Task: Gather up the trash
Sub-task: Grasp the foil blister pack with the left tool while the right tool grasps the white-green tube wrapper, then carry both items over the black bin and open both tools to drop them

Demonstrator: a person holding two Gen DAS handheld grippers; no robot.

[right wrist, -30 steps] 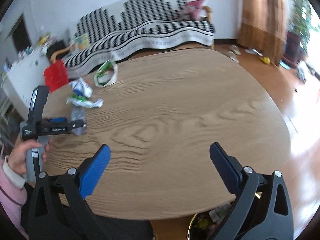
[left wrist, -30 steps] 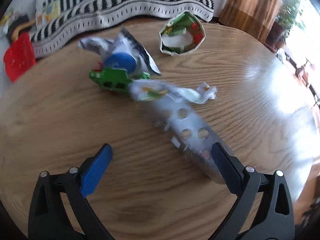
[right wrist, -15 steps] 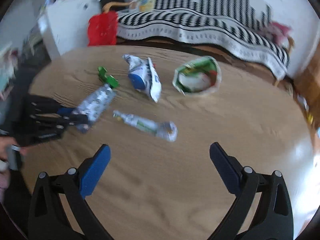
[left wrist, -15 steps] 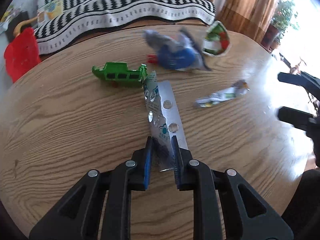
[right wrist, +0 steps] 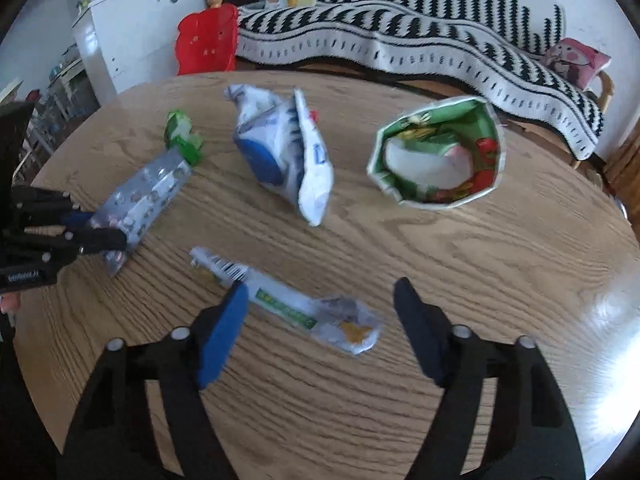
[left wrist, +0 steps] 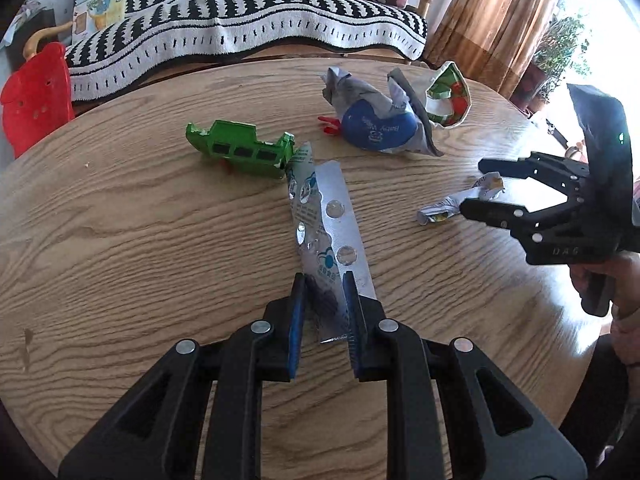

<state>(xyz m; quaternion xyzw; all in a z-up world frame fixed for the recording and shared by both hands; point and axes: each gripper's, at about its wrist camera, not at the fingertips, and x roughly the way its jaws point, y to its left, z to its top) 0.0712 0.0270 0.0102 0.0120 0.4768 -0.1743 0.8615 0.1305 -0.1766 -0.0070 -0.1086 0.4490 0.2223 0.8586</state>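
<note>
My left gripper (left wrist: 323,284) is shut on the near end of a silver foil wrapper (left wrist: 326,216) with round holes, lying on the round wooden table (left wrist: 120,240); it also shows in the right wrist view (right wrist: 144,196). My right gripper (right wrist: 320,304) is open, its jaws straddling a twisted white-and-green wrapper (right wrist: 288,304), which also shows in the left wrist view (left wrist: 452,208). Beyond lie a crumpled white-and-blue bag (right wrist: 284,160), an open green-and-white packet (right wrist: 436,160) and a green toy boat (left wrist: 240,148).
A striped sofa (left wrist: 240,12) stands behind the table, with a red plastic stool (left wrist: 36,96) at the left and a white cabinet (right wrist: 132,36). Brown curtains (left wrist: 492,12) and a window are at the right.
My left gripper closed on the silver wrapper and pulled it away from the pile. My right gripper swung over to the trash and came down around the twisted wrapper, narrowing its opening.
</note>
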